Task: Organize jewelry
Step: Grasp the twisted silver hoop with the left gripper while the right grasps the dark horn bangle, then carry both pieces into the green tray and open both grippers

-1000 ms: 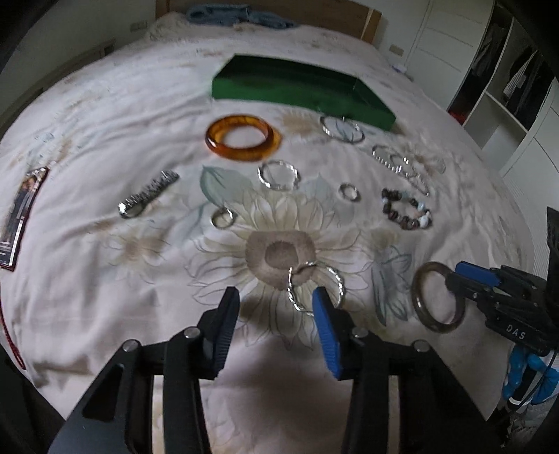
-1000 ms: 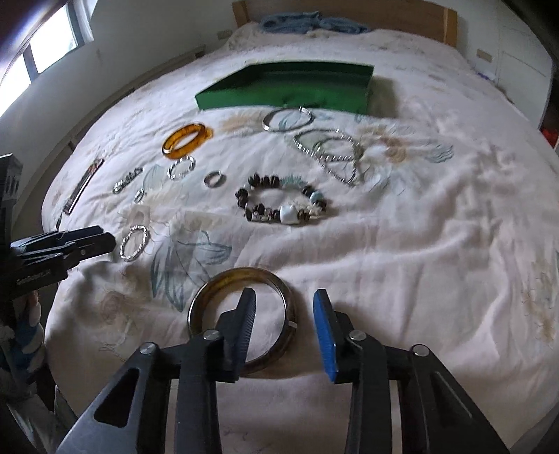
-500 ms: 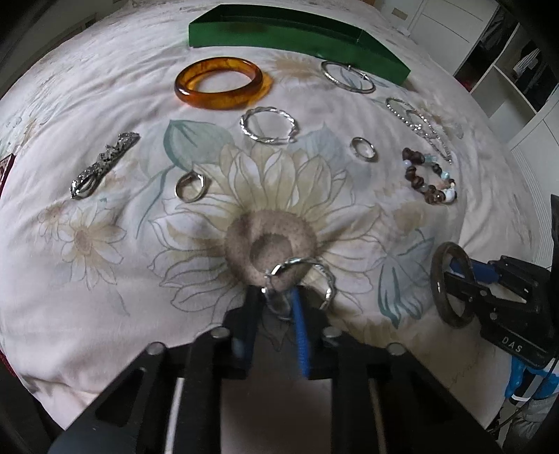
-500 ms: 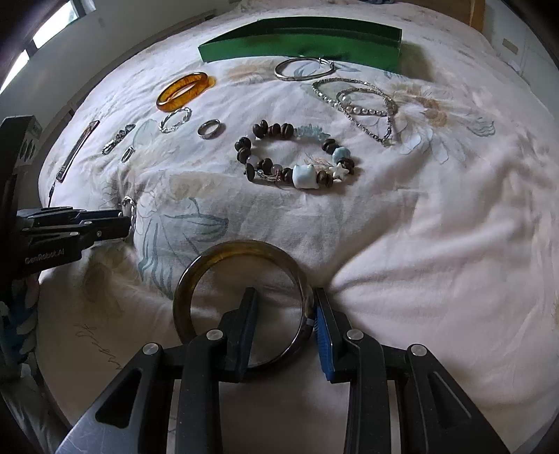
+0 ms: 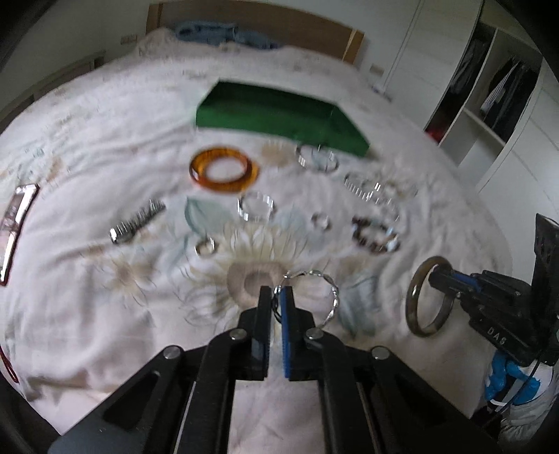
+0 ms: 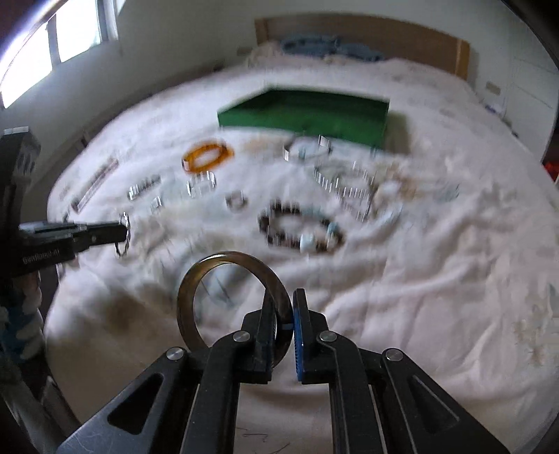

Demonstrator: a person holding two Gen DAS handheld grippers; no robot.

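My left gripper (image 5: 277, 293) is shut on a thin twisted silver bangle (image 5: 328, 297) and holds it above the bedspread. My right gripper (image 6: 284, 304) is shut on a dark olive-brown bangle (image 6: 195, 279), also lifted; it shows in the left wrist view (image 5: 415, 307) too. A green box (image 5: 279, 115) lies open at the far side of the bed, also in the right wrist view (image 6: 307, 111). Between it and me lie an amber bangle (image 5: 223, 169), a beaded bracelet (image 5: 375, 234), silver rings, hoops and a silver clip (image 5: 136, 221). Both views are blurred.
The white floral bedspread (image 5: 104, 297) covers the whole bed. A flat packaged item (image 5: 15, 223) lies at the left edge. A wooden headboard (image 5: 258, 21) with blue cloth is behind, an open wardrobe (image 5: 489, 97) to the right.
Both grippers closed on their bangles and lifted them off the bedspread. Both cameras rose and tilted up, so the headboard is in view.
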